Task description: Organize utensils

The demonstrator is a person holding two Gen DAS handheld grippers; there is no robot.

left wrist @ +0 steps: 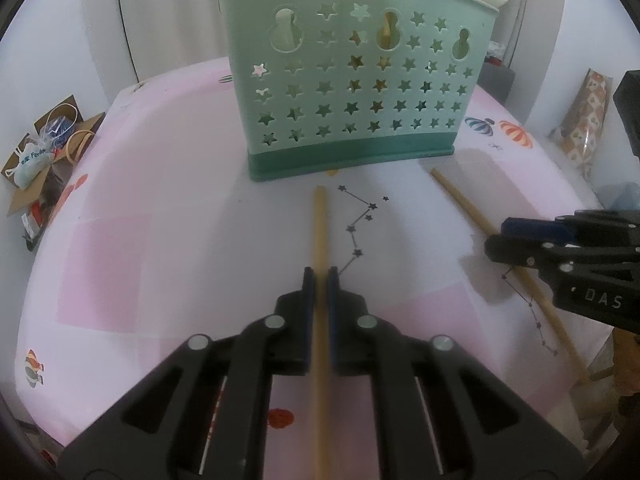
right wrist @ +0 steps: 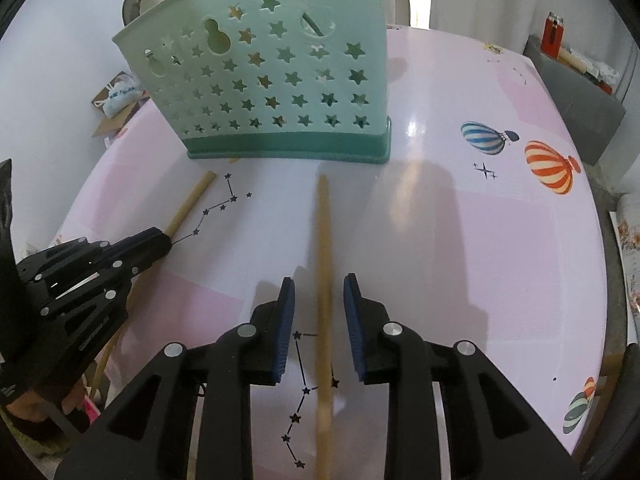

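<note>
A mint-green star-punched utensil holder point(left wrist: 352, 92) point(right wrist: 272, 80) stands upright at the back of the pink table point(left wrist: 140, 208), with wooden handles and a pale spoon showing above its rim. My left gripper point(left wrist: 320, 276) point(right wrist: 162, 242) is shut on a wooden chopstick point(left wrist: 321, 224) point(right wrist: 192, 200) that points toward the holder's base. A second chopstick point(right wrist: 322, 232) point(left wrist: 460, 200) lies between the blue pads of my right gripper point(right wrist: 319, 284) point(left wrist: 500, 240). Those jaws stand apart with a gap on each side of the stick, so the pads do not touch it.
A cardboard box with a small bag and rubber bands point(left wrist: 44, 152) sits off the table's left edge. A patterned wrapped packet point(left wrist: 588, 120) leans at the right. A grey block with a red item point(right wrist: 556, 36) lies beyond the far right corner. Balloon prints point(right wrist: 548, 166) mark the cloth.
</note>
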